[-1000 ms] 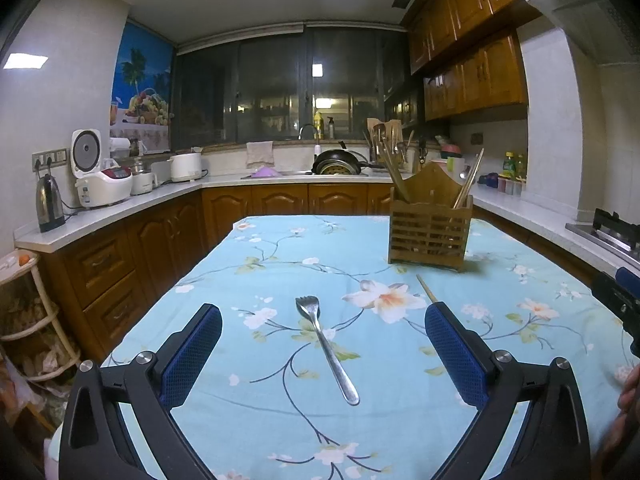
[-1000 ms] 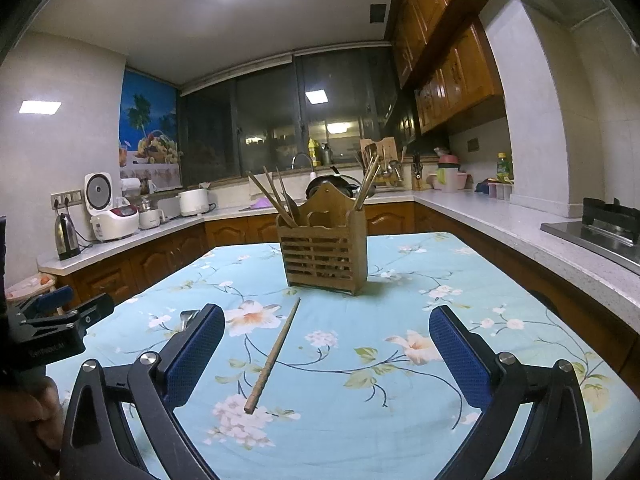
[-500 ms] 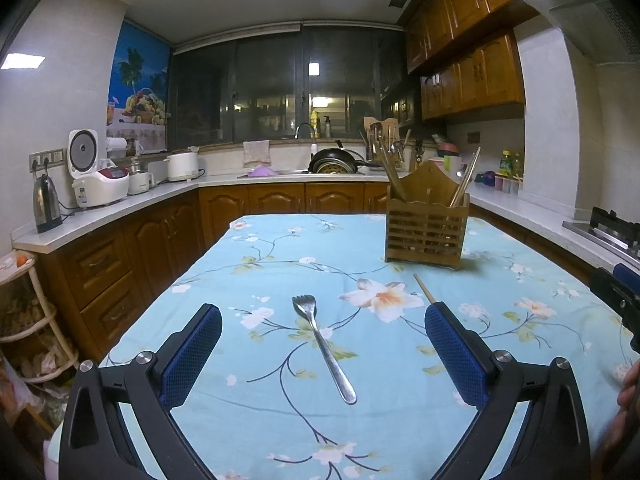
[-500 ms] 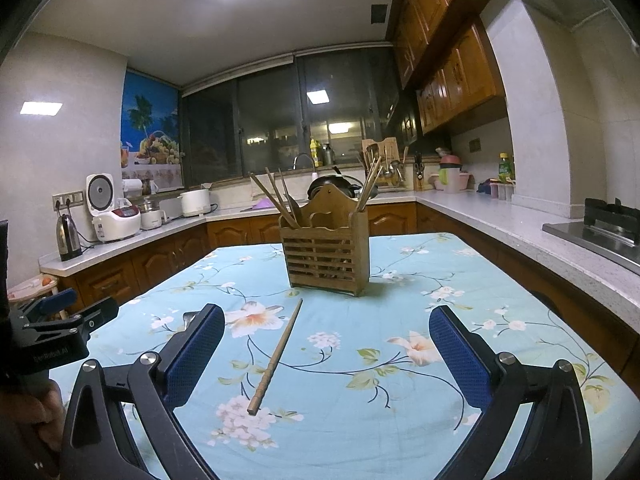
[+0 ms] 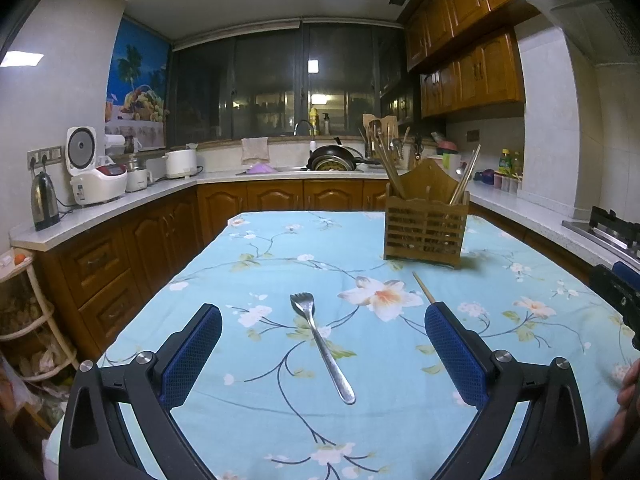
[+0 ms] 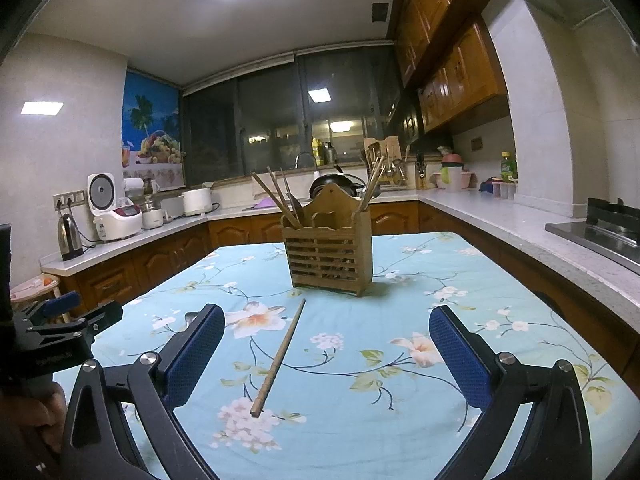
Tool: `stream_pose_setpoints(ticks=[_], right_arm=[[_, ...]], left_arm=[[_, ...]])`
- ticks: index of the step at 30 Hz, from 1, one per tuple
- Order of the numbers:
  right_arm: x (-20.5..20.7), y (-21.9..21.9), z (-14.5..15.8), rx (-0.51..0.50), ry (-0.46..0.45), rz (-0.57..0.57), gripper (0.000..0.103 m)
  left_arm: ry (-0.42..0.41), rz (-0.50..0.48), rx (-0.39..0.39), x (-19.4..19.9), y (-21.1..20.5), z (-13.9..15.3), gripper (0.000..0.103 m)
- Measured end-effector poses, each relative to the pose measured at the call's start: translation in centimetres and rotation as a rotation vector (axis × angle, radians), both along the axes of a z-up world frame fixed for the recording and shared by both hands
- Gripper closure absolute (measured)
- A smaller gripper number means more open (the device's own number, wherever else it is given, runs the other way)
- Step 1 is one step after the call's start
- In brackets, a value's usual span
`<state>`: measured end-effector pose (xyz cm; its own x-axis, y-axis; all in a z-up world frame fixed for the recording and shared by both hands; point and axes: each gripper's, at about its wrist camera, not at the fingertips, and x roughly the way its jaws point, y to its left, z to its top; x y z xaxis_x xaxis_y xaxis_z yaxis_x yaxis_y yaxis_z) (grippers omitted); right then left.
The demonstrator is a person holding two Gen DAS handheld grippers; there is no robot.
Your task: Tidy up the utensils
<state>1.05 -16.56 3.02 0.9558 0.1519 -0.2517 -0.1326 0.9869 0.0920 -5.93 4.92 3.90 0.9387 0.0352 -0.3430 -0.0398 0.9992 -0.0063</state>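
A metal fork (image 5: 322, 346) lies on the floral blue tablecloth (image 5: 280, 420), tines pointing away, between the fingers of my open, empty left gripper (image 5: 324, 344). A wooden chopstick (image 6: 280, 356) lies on the cloth between the fingers of my open, empty right gripper (image 6: 326, 344); its tip also shows in the left wrist view (image 5: 423, 287). A slatted wooden utensil holder (image 6: 327, 254) with chopsticks leaning in it stands upright beyond both, also in the left wrist view (image 5: 425, 232).
Kitchen counters with wooden cabinets (image 5: 100, 264) run along the left, far and right sides. A rice cooker (image 5: 94, 174) and kettle (image 5: 44, 202) sit on the left counter. A stove (image 6: 600, 232) is at the right. The left gripper shows at the right wrist view's left edge (image 6: 52, 340).
Both grippers have drifted very slightly; the holder sits a touch further right in the right wrist view. Nothing was taken hold of or let go.
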Motion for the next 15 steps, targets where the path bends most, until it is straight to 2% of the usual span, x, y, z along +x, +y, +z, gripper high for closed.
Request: stream_pose_setpoints(ticks=[15], right_arm=[[0.06,0.33,0.04,0.004,0.011,0.0,0.0]], left_arm=[[0.016,-0.01,-0.013,0.75,-0.67,0.09,0.001]])
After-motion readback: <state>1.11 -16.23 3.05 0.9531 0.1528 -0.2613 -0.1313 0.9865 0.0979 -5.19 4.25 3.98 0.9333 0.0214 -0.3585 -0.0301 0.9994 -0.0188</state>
